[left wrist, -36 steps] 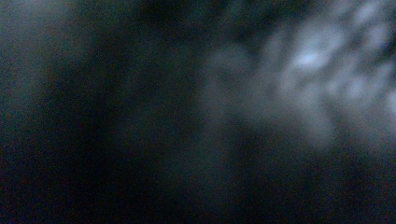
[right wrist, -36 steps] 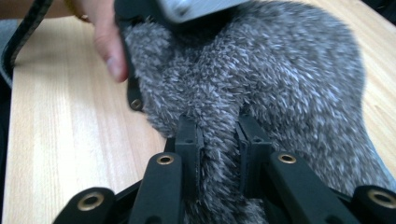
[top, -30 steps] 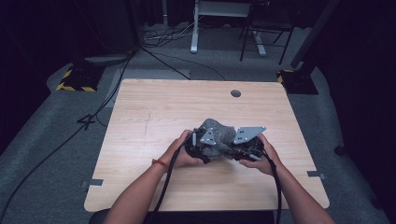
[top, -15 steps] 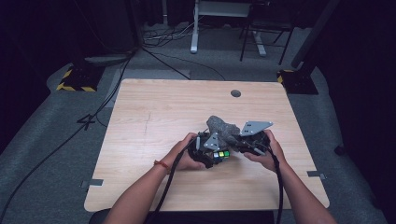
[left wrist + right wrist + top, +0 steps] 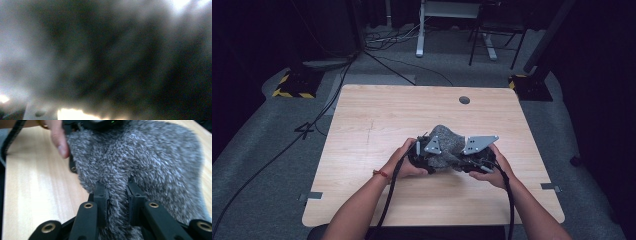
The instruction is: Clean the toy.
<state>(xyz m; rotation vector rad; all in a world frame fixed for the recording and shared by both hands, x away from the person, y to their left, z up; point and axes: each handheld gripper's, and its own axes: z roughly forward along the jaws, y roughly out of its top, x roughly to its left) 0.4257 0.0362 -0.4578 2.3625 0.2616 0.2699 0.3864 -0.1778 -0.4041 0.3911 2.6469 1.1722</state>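
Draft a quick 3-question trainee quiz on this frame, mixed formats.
1. True or false: the right gripper has its jaws clamped on the grey fuzzy cloth.
2. Multiple choice: the cloth rests on (A) a metal tray, (B) a light wooden table, (C) the floor.
3. Fill in: in the high view, the cloth sits ____ the two grippers.

Key: 1 true; 2 B; 3 between.
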